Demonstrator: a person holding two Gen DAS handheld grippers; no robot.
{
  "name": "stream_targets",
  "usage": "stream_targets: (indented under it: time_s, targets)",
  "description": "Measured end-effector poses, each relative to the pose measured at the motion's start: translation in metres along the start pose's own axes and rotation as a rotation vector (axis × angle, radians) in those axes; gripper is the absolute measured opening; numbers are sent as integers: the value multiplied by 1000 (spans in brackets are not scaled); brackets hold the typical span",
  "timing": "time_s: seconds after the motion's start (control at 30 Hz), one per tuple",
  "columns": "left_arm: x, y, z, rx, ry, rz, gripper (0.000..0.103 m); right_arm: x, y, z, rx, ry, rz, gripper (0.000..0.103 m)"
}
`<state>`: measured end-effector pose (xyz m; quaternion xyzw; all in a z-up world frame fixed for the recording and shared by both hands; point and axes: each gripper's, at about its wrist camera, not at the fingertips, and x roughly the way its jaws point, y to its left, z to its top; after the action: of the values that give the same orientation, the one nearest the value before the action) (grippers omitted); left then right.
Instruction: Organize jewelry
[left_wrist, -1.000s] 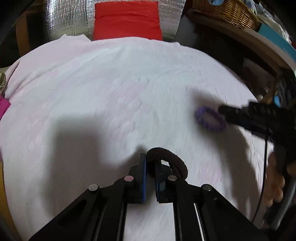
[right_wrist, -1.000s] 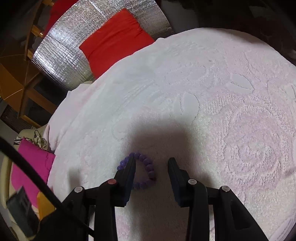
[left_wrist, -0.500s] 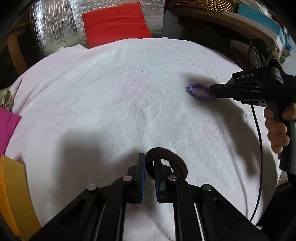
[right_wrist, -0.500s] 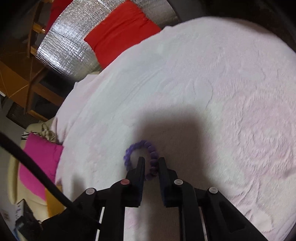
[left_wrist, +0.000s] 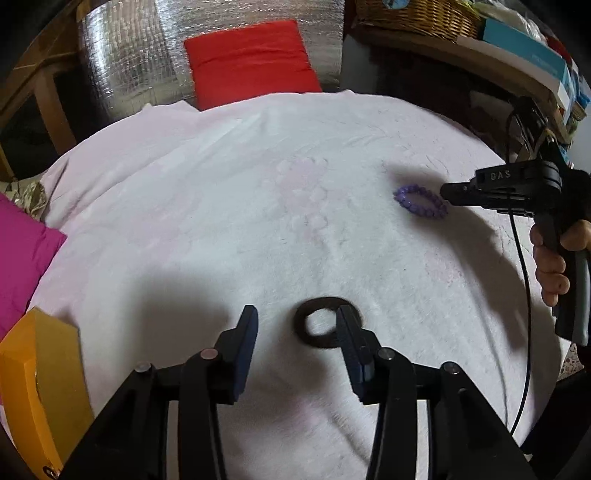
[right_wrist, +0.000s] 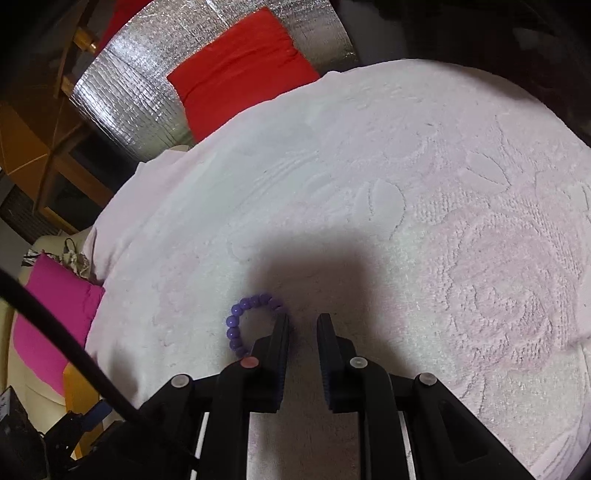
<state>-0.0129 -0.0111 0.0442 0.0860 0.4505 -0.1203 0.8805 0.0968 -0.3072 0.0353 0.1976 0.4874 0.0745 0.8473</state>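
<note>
left wrist view: the left gripper (left_wrist: 295, 328) is opening its jaws, and the dark brown hair tie (left_wrist: 320, 326) it pinched a second ago now lies flat on the pale pink embossed blanket (left_wrist: 221, 221), one blue-padded finger overlapping its right rim. that reads as a release: the tie looks set down, though whether the finger still touches it is hard to say. across the blanket the right gripper (left_wrist: 448, 194), held in a person's hand (left_wrist: 554, 258), has its tip at the purple bead bracelet (left_wrist: 419, 201). a yellow box (left_wrist: 40, 376) is cut off at the lower left.

right wrist view: the right gripper (right_wrist: 303, 325) has drawn its jaws to a narrow gap since a second ago, yet nothing sits between the pads here. the purple bead bracelet (right_wrist: 240, 325) curves off the outer side of the left finger, partly hidden behind it, so a grip cannot be confirmed; it seems to rest on the blanket (right_wrist: 443, 221), well apart from the tie.
</note>
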Motion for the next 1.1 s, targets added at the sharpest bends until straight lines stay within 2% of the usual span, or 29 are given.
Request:
stream_targets:
  time_s: [0.23,0.47,0.57,0.63,0.67,0.87,1.07,1.1]
  targets:
    - [26,-13,-1,13,69,-10,50,6,6,-4,-30,1,-24,23]
    - [31,-11,-3,-28,63,-84,49,12,13,-6,-70,-33,-53,23]
    - [30,-13,-5,-33,60,-92,42,13,19,-8,-115,-46,-79,22]
    - [28,-15,-4,-28,51,-111,29,14,23,-9,-140,-60,-98,15]
    - [27,-15,-4,-27,48,-123,27,15,24,-9,-150,-59,-96,11]
    - [25,-17,-4,-21,47,-158,15,13,25,-11,-168,-67,-93,11]
    - [32,-22,-3,-6,60,-131,19,10,19,-11,-159,-48,-74,11]
    - [34,-22,-2,-14,67,-122,31,11,20,-10,-156,-47,-72,11]
